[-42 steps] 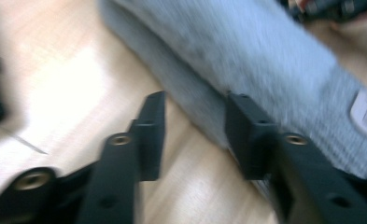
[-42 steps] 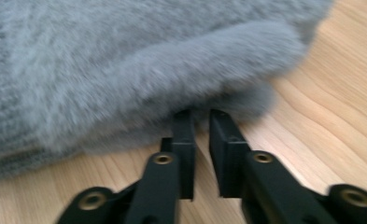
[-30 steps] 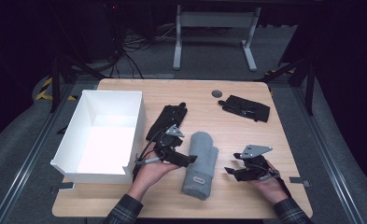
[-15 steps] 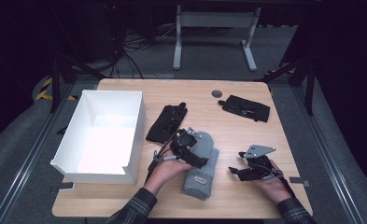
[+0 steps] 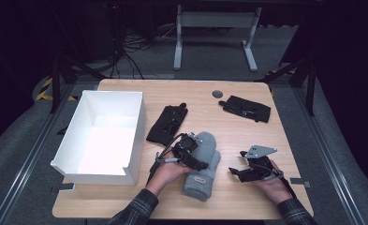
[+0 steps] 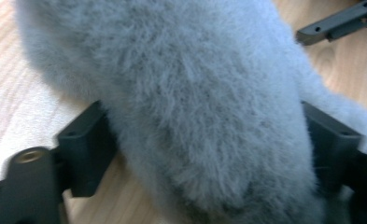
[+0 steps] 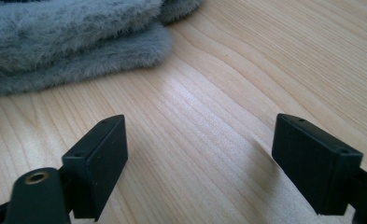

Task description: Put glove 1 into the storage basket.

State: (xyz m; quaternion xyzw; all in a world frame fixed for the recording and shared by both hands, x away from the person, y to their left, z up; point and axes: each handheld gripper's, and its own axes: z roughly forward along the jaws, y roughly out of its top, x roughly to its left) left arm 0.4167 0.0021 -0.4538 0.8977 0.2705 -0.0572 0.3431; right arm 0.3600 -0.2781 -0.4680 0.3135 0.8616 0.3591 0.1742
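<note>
A grey fleece mitten lies on the wooden table, near the front middle. My left gripper reaches over it from the left. In the left gripper view its two black jaws have just been closing, and they press the fluffy mitten from both sides. My right gripper rests to the right of the mitten, jaws pointing at it. Its jaws have just been opening and hold nothing, with bare wood between them in the right gripper view. The mitten's edge lies beyond them at the upper left.
A white open box stands at the table's left. A black glove lies between the box and the mitten. Another black glove and a small dark disc lie at the back right.
My left gripper has moved right and down, from beside the black glove onto the grey mitten, and has closed on it. The right hand has stayed in place.
</note>
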